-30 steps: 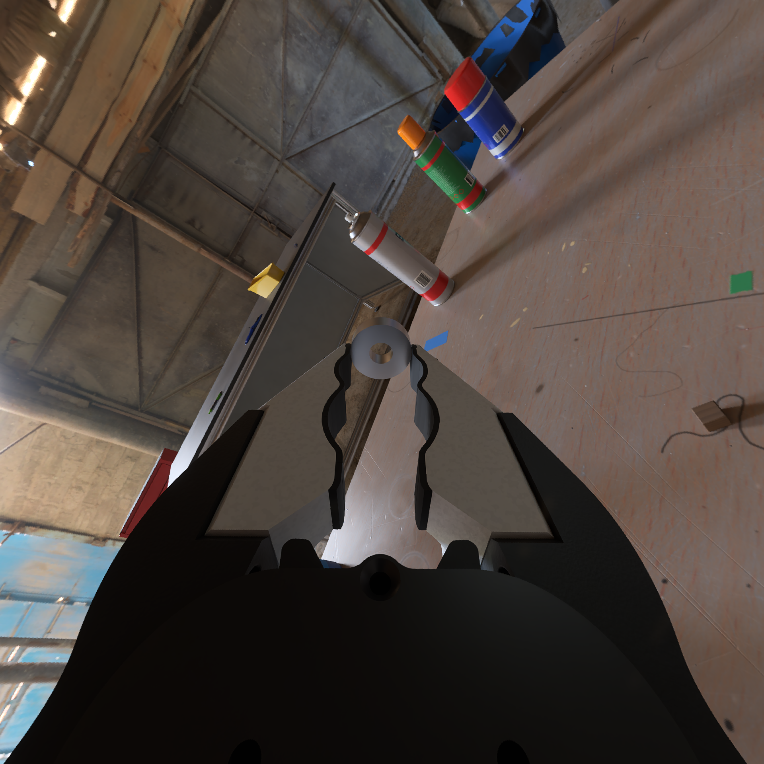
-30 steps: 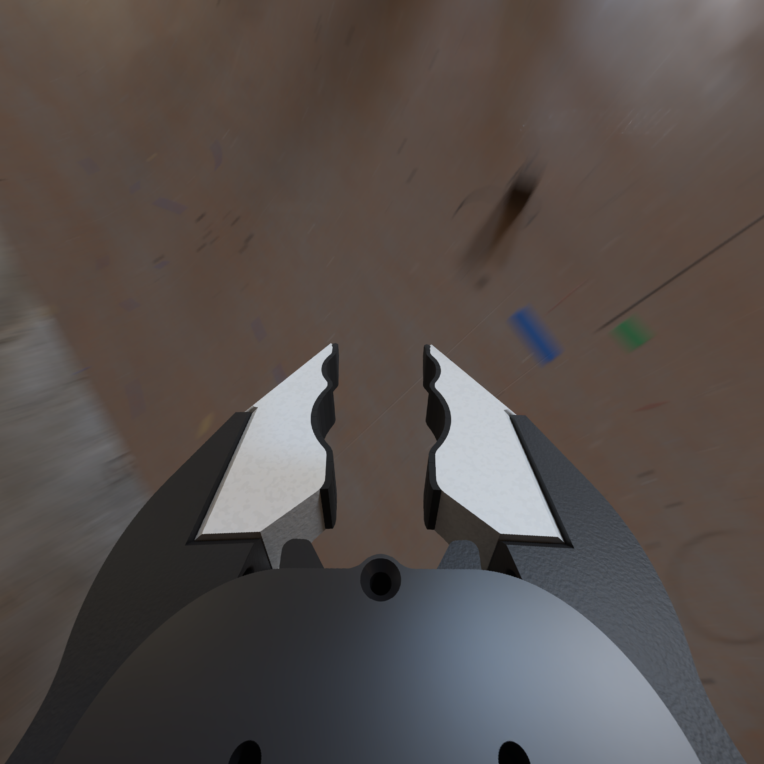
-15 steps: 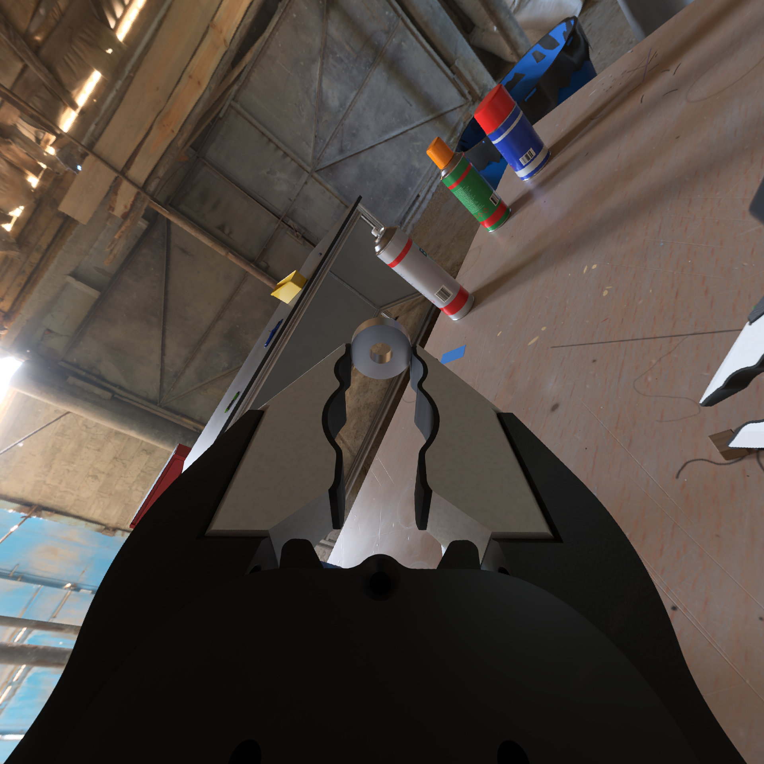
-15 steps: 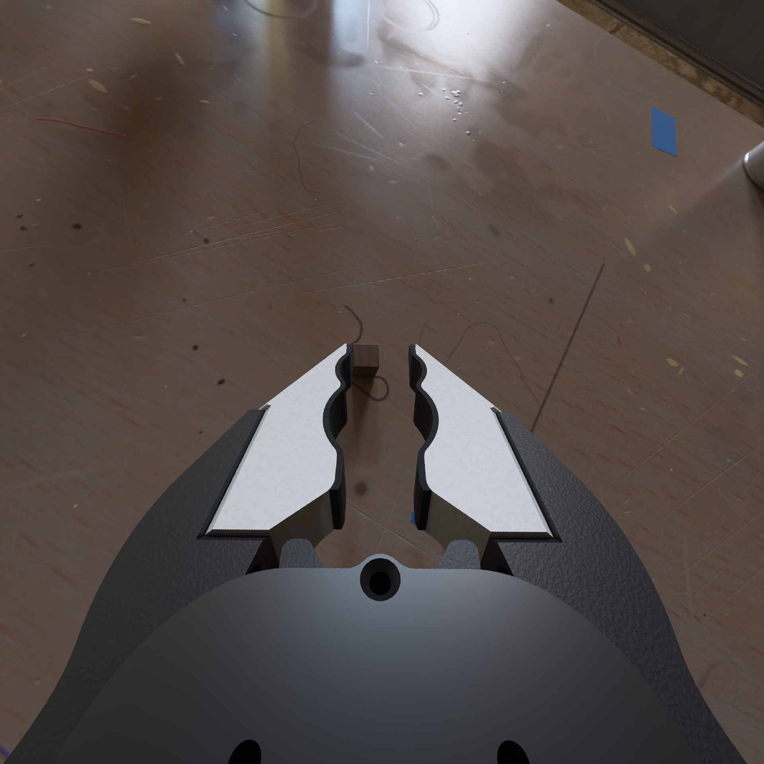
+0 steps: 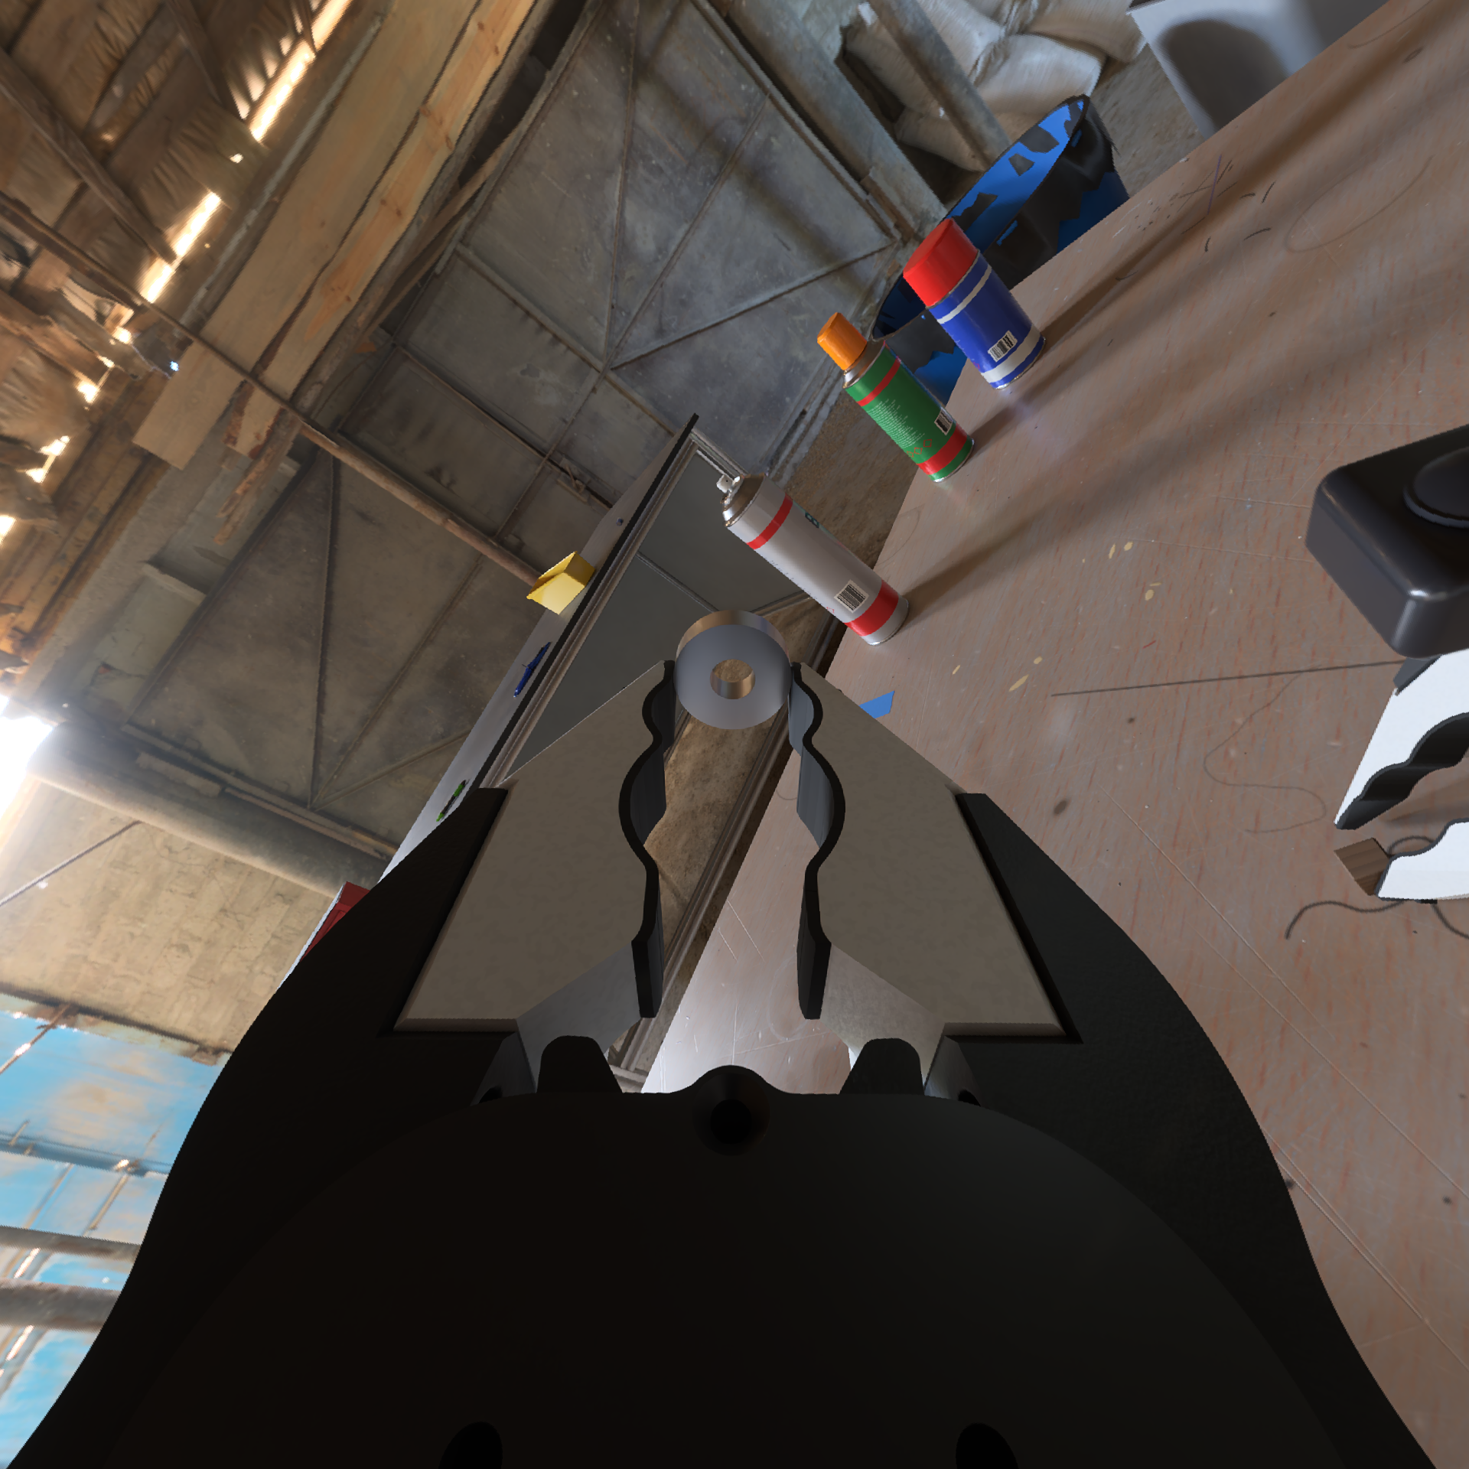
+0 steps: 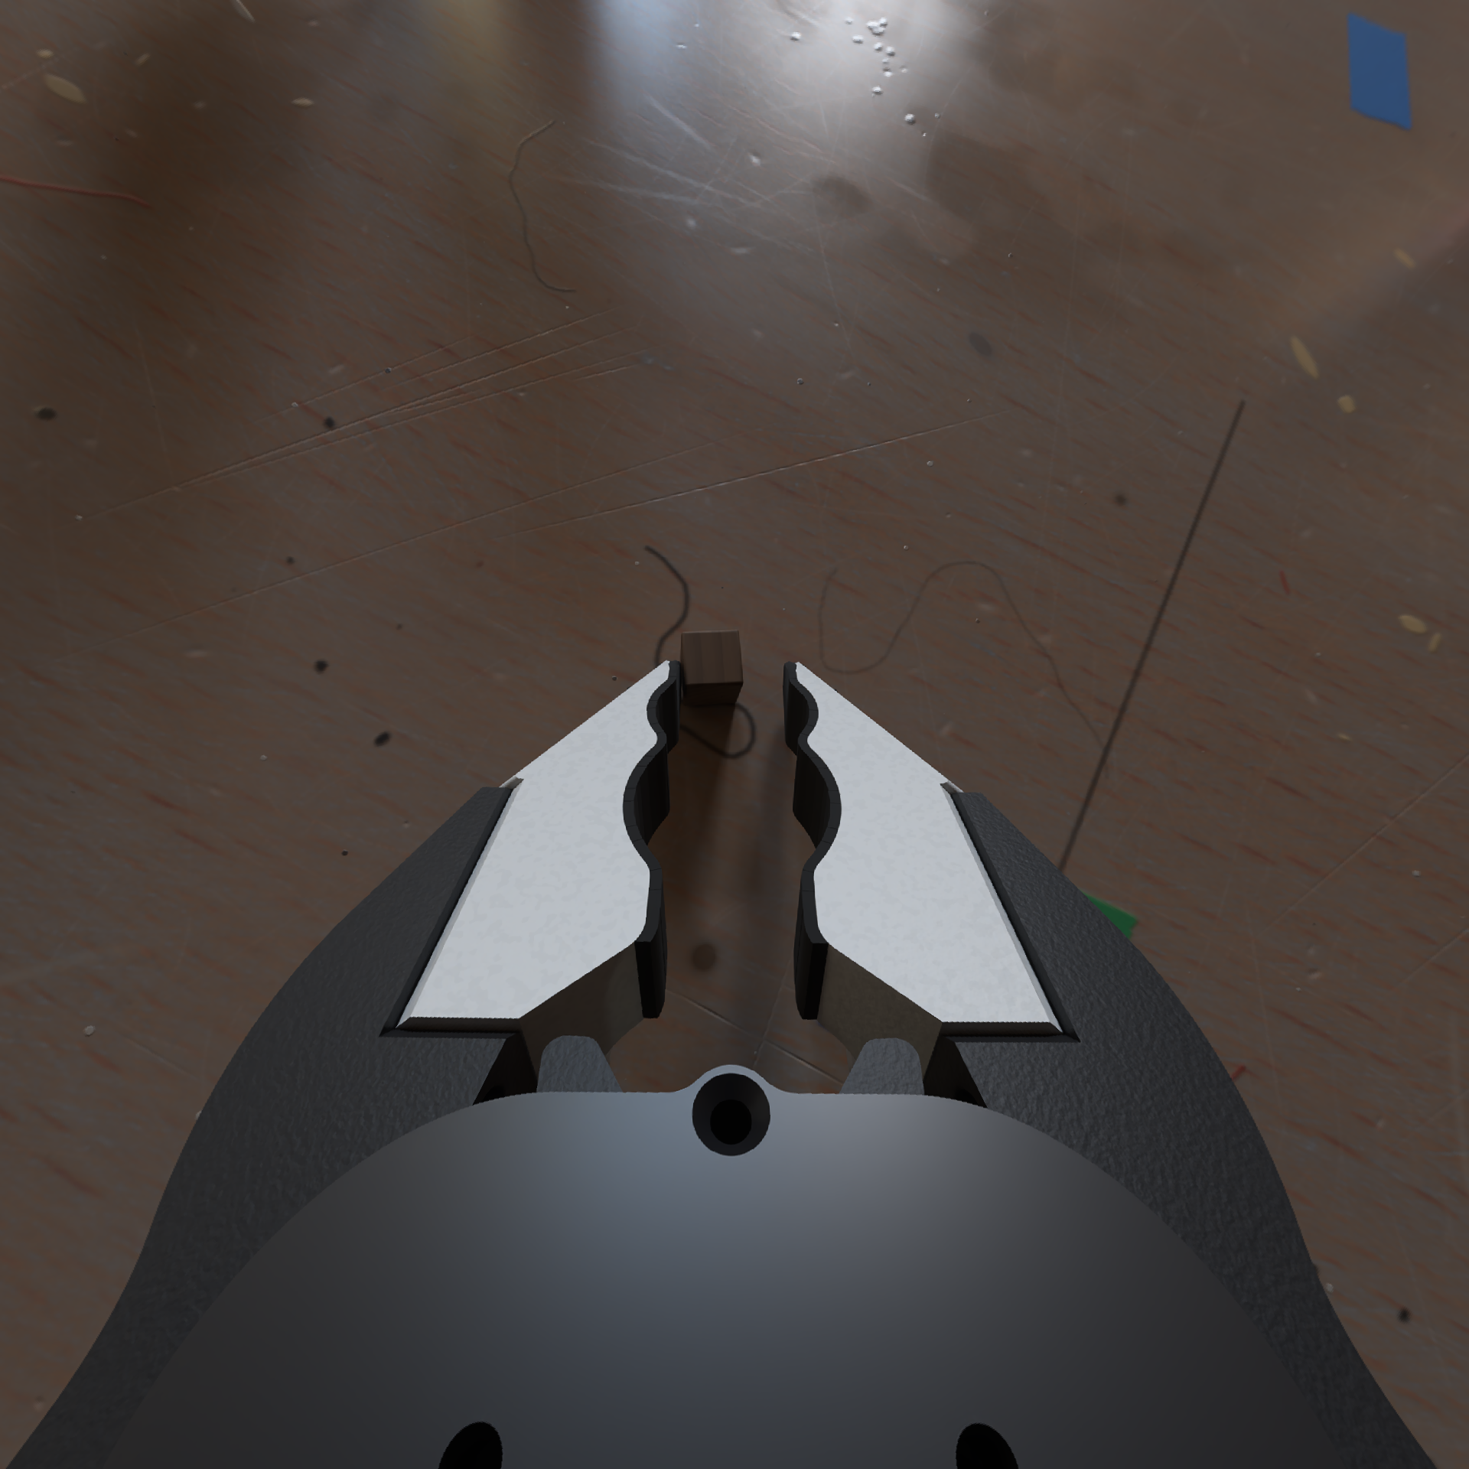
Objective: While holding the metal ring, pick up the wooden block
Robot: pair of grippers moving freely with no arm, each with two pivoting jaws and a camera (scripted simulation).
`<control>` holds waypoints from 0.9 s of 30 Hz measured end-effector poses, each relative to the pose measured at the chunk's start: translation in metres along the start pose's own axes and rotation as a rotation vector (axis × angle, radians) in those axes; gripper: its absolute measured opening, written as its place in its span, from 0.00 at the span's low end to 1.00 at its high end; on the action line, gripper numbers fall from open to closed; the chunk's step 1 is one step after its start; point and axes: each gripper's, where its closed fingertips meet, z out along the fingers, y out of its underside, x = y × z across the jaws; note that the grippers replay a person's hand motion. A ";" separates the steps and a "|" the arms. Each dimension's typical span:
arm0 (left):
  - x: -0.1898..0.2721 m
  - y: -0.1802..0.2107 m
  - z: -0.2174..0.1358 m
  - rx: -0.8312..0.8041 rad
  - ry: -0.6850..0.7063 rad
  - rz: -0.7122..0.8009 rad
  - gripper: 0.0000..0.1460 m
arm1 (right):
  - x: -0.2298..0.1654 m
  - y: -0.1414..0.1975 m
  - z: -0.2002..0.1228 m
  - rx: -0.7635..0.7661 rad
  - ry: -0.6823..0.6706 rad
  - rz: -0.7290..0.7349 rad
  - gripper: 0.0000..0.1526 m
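Note:
My left gripper point(image 5: 733, 682) is shut on the grey metal ring point(image 5: 731, 680), pinched at the fingertips and held in the air above the table edge. A small brown wooden block point(image 6: 711, 658) rests on the brown table, just beyond and slightly left of the gap between my right gripper's point(image 6: 730, 684) open fingertips. In the left wrist view the right gripper point(image 5: 1423, 803) shows at the right edge, pointing down at the block point(image 5: 1361, 864), its white fingers on either side of it.
Three spray cans stand along the table's far edge: white and red point(image 5: 815, 558), green with an orange cap point(image 5: 898, 401), blue with a red cap point(image 5: 974, 306). A grey panel point(image 5: 604, 612) leans beyond the edge. Blue tape point(image 6: 1377, 71) and thin dark threads point(image 6: 954, 612) lie on the table point(image 6: 318, 397).
My right gripper has come down closer to the block, which now sits at its fingertips. In the left wrist view the right gripper has moved further into view. The ring stays gripped.

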 end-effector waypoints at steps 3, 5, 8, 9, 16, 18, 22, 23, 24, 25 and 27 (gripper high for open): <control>0.001 -0.001 0.000 0.002 0.004 0.006 0.19 | -0.001 0.001 0.001 -0.009 -0.043 0.037 0.15; 0.001 -0.001 0.000 0.003 0.002 0.005 0.19 | -0.003 0.001 0.001 -0.009 -0.069 0.045 0.13; 0.000 0.000 0.000 0.001 0.003 0.002 0.19 | -0.004 0.000 0.001 -0.008 -0.090 0.004 0.13; 0.000 0.000 0.000 0.000 0.004 0.001 0.19 | -0.004 -0.001 0.002 -0.008 -0.093 -0.006 0.13; 0.001 0.000 -0.001 0.004 0.010 0.002 0.19 | -0.012 -0.003 0.003 0.013 -0.139 -0.021 0.09; 0.001 0.002 -0.001 -0.001 0.007 0.007 0.19 | -0.015 -0.004 0.000 0.046 -0.179 -0.049 0.09; -0.001 0.013 0.004 -0.039 -0.008 0.031 0.19 | -0.015 -0.034 -0.036 0.197 -0.308 -0.139 0.09; 0.001 0.016 0.006 -0.049 -0.002 0.032 0.19 | -0.013 -0.047 -0.050 0.236 -0.357 -0.154 0.09; 0.003 0.019 0.009 -0.058 0.005 0.037 0.19 | -0.009 -0.061 -0.064 0.269 -0.401 -0.163 0.09; 0.006 0.022 0.012 -0.067 0.012 0.047 0.19 | -0.005 -0.075 -0.079 0.287 -0.446 -0.178 0.09; 0.015 0.028 0.019 -0.091 0.031 0.078 0.19 | 0.005 -0.100 -0.107 0.301 -0.518 -0.225 0.09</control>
